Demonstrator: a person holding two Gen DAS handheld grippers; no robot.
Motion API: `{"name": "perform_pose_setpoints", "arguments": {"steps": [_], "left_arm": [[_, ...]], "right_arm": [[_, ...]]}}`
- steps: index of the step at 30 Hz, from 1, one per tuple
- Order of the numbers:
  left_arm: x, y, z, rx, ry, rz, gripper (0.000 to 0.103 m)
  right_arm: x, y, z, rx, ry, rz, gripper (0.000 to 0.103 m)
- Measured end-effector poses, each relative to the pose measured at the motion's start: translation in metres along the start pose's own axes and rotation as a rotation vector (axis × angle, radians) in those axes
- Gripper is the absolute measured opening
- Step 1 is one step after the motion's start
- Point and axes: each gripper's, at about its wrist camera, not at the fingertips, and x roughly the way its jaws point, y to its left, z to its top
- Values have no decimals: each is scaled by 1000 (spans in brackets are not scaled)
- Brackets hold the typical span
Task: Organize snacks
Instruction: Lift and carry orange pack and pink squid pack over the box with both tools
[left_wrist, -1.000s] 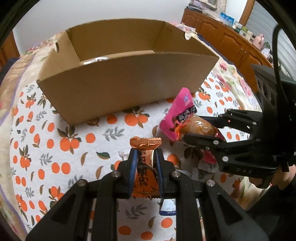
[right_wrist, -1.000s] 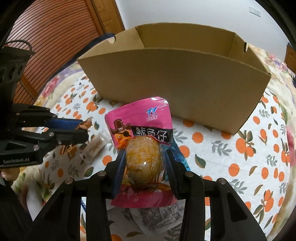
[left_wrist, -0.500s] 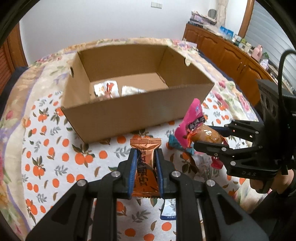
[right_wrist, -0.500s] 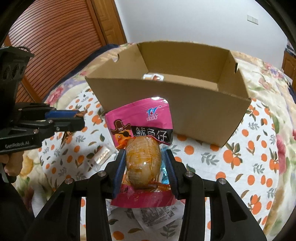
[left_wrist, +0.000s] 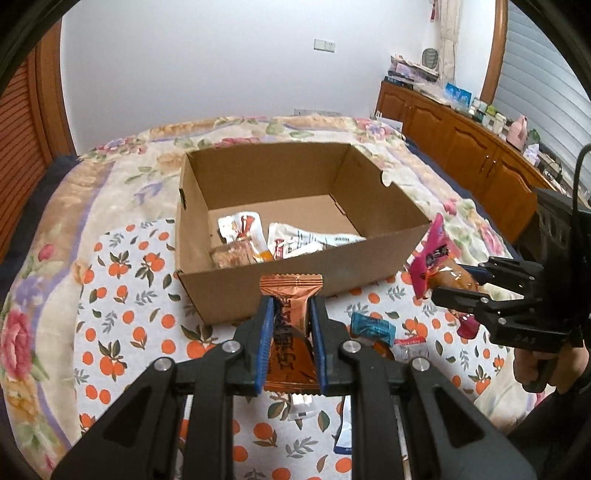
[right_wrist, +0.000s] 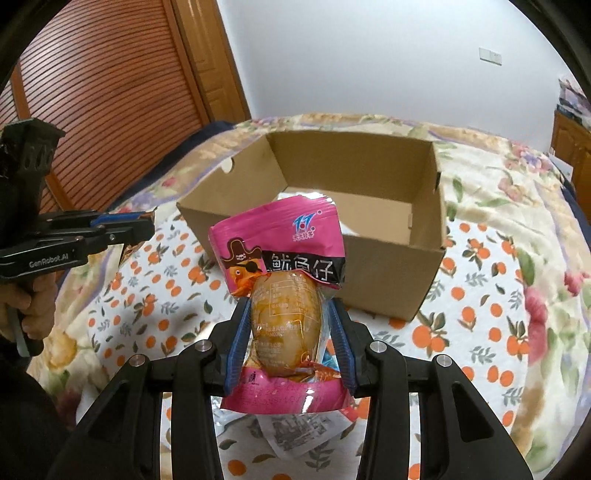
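Snacks fill both my grippers in front of the box: left gripper clamps an orange packet, right gripper grips a pink pouch.

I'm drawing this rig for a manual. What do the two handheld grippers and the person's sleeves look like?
Both are black angular linkages with silver pivot bolts and blue ribbed finger pads. The left gripper reads "GenRobot.AI"; the right gripper trails a black cable. Sleeves look dark.
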Motion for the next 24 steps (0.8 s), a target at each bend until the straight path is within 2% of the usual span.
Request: {"name": "perform_pose_setpoints", "arguments": {"steps": [15, 24], "left_arm": [[26, 13, 42, -34, -46, 10, 17], [59, 27, 58, -37, -30, 15, 18]], "right_arm": [[-7, -6, 35, -23, -61, -34, 42], [18, -18, 72, -39, -73, -50, 42]]}}
